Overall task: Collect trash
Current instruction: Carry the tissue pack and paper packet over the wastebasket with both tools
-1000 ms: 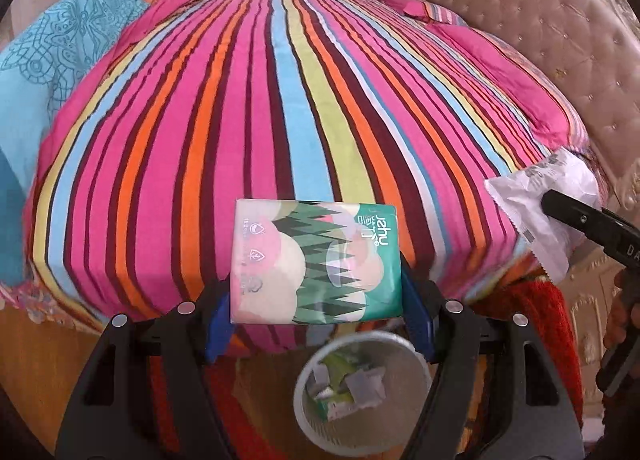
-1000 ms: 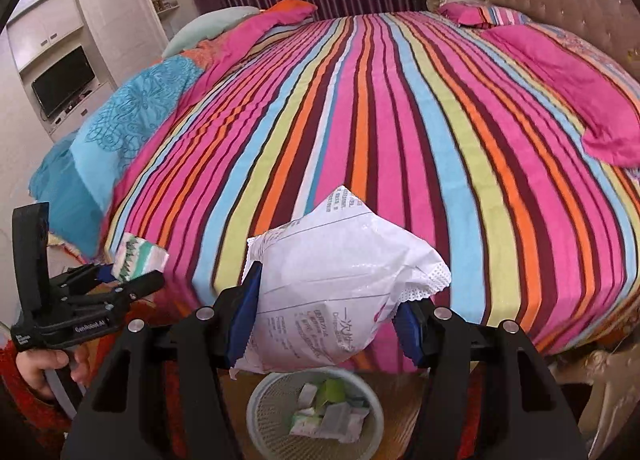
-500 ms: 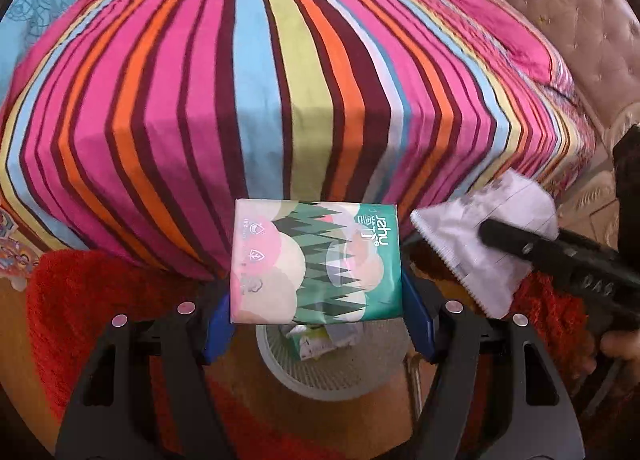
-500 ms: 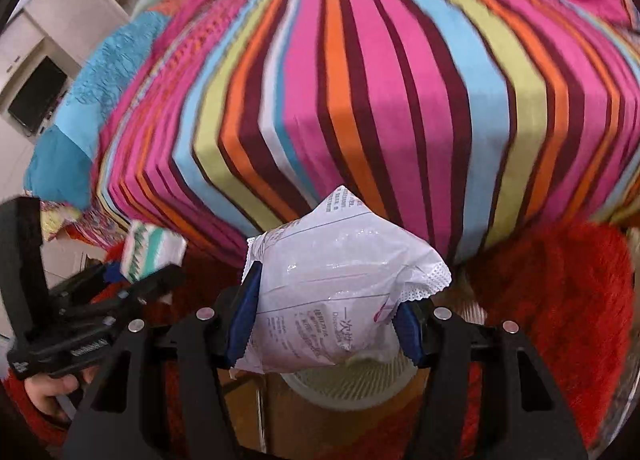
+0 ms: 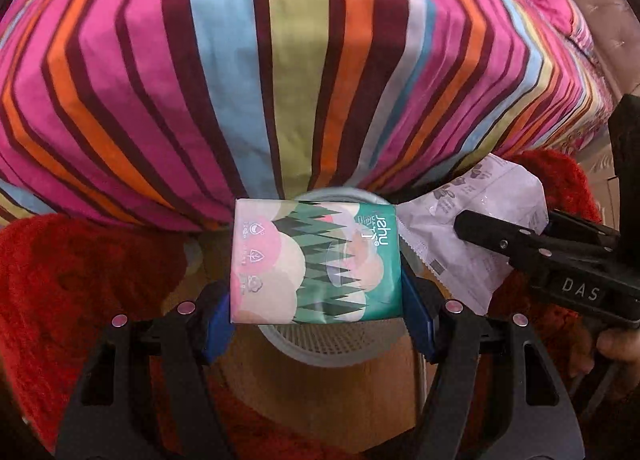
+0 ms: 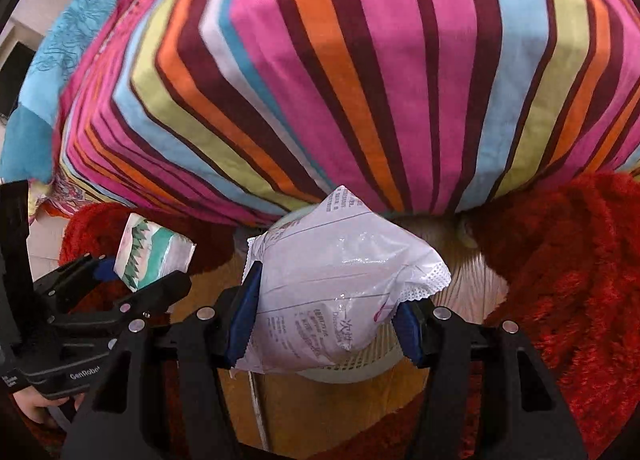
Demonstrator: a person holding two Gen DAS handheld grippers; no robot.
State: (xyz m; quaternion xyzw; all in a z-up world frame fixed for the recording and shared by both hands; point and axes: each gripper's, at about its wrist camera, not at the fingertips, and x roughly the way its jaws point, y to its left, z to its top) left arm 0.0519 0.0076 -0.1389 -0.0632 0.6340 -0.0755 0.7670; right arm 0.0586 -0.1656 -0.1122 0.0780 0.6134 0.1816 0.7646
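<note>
From the left wrist view, the left gripper is clenched on a green and pink tissue pack, its blue pads pressing the pack's two short sides. The pack hangs right above a white mesh bin, whose rim shows just past its far edge and whose wall shows below its near edge. The pack reads "jahu" along its right side, with small icons down its left side. To the right, the right gripper comes in from the side holding a white plastic wrapper just beside the pack; its body carries the letters "DAS". Behind both lies a striped bed cover, with a red rug on the floor on either side of the bin.

From the right wrist view, the right gripper is clamped on the white plastic wrapper, which is puffed and crinkled, with a zigzag edge on its right. It carries lines of small print, too fine to read. The bin sits directly under it. At the left, the left gripper holds the tissue pack; its body reads "GenRobot".

Both pieces of trash are picked up and poised over the bin; neither is dropped yet. Letting go of each looks like what is left here.
</note>
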